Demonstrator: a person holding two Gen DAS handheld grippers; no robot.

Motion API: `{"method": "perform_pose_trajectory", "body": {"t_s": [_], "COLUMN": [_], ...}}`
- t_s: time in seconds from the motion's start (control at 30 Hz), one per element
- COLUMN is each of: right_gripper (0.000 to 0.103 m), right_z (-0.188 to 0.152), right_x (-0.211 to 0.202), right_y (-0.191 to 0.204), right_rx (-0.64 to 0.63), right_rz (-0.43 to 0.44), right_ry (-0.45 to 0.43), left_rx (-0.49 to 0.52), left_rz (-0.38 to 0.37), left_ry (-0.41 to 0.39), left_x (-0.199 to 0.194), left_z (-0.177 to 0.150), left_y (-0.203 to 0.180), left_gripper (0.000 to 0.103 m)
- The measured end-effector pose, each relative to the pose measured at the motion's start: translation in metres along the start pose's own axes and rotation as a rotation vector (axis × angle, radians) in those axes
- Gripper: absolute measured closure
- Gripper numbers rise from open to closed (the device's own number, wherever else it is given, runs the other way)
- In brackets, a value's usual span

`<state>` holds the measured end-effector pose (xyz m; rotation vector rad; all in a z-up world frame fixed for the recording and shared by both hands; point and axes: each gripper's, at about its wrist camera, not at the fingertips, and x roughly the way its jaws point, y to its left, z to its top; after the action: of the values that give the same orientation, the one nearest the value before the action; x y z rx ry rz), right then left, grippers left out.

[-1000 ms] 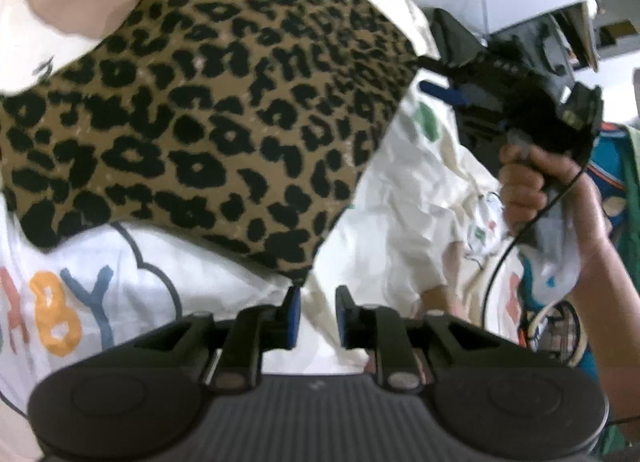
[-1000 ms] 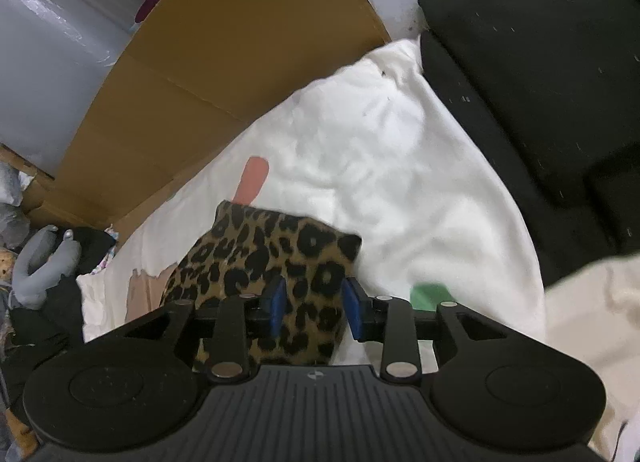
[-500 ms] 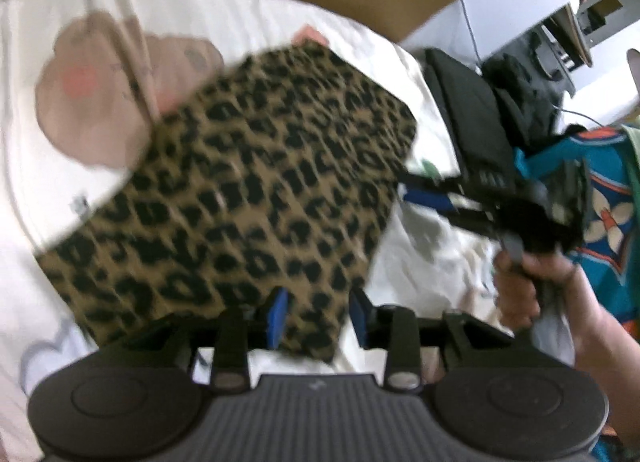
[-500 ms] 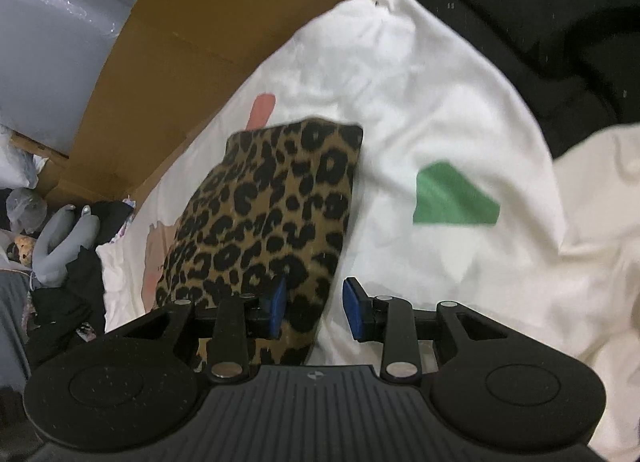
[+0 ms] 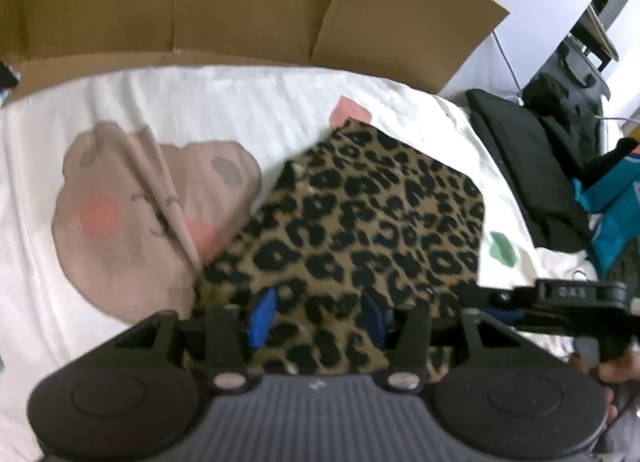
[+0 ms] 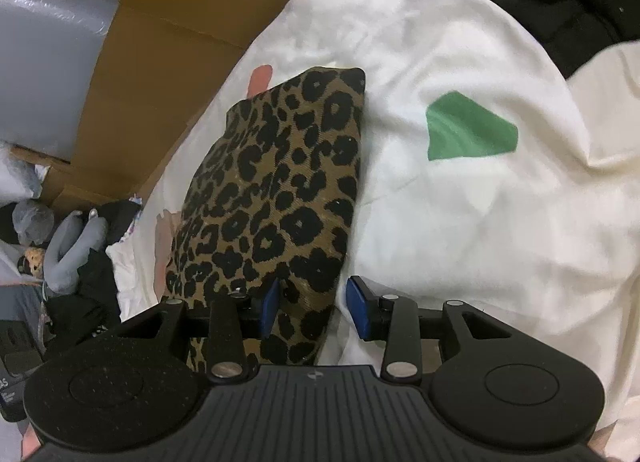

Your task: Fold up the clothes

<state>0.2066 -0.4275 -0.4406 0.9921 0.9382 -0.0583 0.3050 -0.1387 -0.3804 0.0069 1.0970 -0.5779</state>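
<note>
Item: leopard-print garment [image 5: 360, 229], lying as a compact flat panel on the white printed sheet [image 5: 200, 101], its far corner near a pink patch of the print, the brown bear-face print to its left, a green patch [image 6: 468, 129] to its right. Item: my left tongs [image 5: 316, 316], pads well apart, over the garment's near edge with cloth showing between and under them (nothing pinched). Item: my right tongs [image 6: 312, 308], likewise spread, astride the garment's near right edge; the left pad lies over the print, the right pad over bare sheet. Backdrop: cardboard box wall [image 5: 240, 5] along the far side, black bags [image 5: 528, 165] at far right, grey soft toy [image 6: 68, 238] at the left of the right-hand view. Progress, as a judgement: the piece lies squared and flat with tidy edges, which fits a completed fold just set down; whether another fold in half is intended I cannot tell, and no other clothes awaiting folding are plainly in view. Change from a second ago: the garment then hung raised and spread in front of my left camera with both tongs nipped on its edges; it has since come down onto the sheet and both pairs have let go.
</note>
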Motion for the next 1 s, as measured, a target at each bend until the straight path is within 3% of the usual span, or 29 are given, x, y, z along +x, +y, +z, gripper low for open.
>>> {"method": "perform_pose_trajectory", "body": {"t_s": [0.2, 0.47, 0.83, 1.0], "right_gripper": [0.062, 0.055, 0.056, 0.055], "right_z": [-0.006, -0.005, 0.002, 0.004], "right_x": [0.008, 0.015, 0.012, 0.020], "right_y": [0.006, -0.007, -0.005, -0.001], "right_rx": [-0.010, 0.094, 0.076, 0.063], "right_rz": [-0.004, 0.041, 0.042, 0.055], "right_ry": [0.003, -0.028, -0.056, -0.049], "left_rx": [0.042, 0.061, 0.059, 0.043], "left_rz": [0.056, 0.018, 0.008, -0.034], "left_ry": [-0.073, -0.072, -0.110, -0.070], "left_x": [0.010, 0.026, 0.029, 0.043], "left_z": [0.010, 0.016, 0.030, 0.030], "left_y": [0.013, 0.021, 0.026, 0.032], "left_gripper": [0.043, 0.032, 0.033, 0.033]}}
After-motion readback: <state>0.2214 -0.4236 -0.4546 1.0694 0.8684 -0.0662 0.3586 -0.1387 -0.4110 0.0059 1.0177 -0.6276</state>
